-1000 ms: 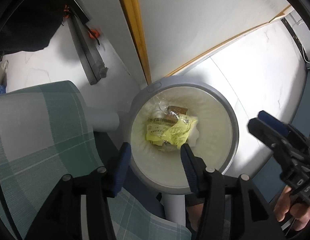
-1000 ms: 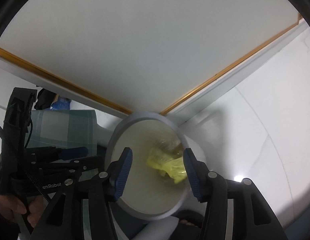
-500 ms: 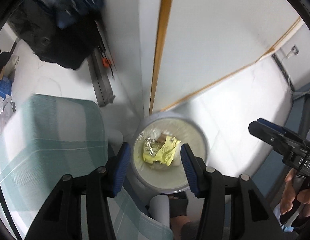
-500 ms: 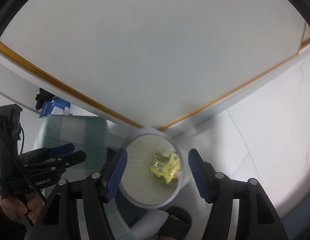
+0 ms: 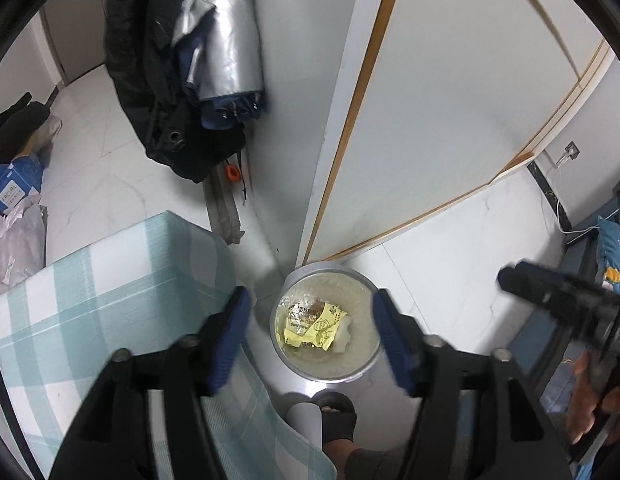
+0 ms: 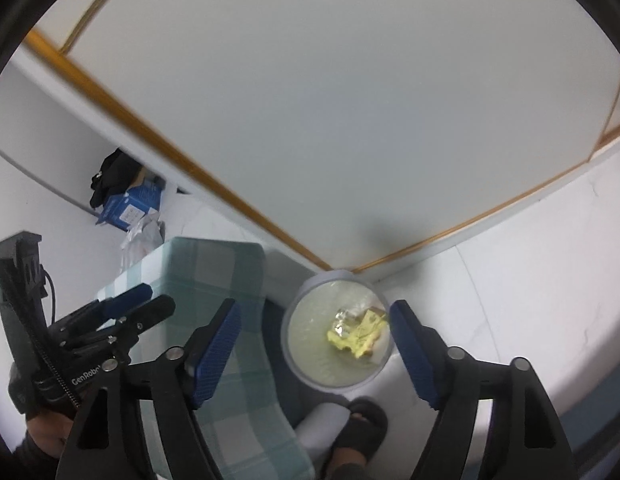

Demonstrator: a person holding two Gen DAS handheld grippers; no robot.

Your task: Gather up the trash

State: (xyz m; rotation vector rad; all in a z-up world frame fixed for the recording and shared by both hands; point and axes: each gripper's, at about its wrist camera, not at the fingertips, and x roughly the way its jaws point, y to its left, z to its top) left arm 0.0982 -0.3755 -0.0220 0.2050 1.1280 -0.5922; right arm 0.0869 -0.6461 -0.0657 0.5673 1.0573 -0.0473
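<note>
A round grey trash bin stands on the floor in the corner by the door. Yellow wrappers and a white scrap lie inside it. The bin and the wrappers also show in the right wrist view. My left gripper is open and empty, high above the bin. My right gripper is open and empty, also high above the bin. The right gripper shows at the right edge of the left wrist view, and the left gripper shows at the left of the right wrist view.
A green-checked bed corner lies left of the bin. A white door with gold trim stands behind it. Dark clothes and a silver umbrella hang at the wall. A blue box sits on the floor. My sandalled foot is beside the bin.
Both grippers have risen away from the bin, which looks smaller now. Both stay open and empty. The wrappers lie in the bin as before.
</note>
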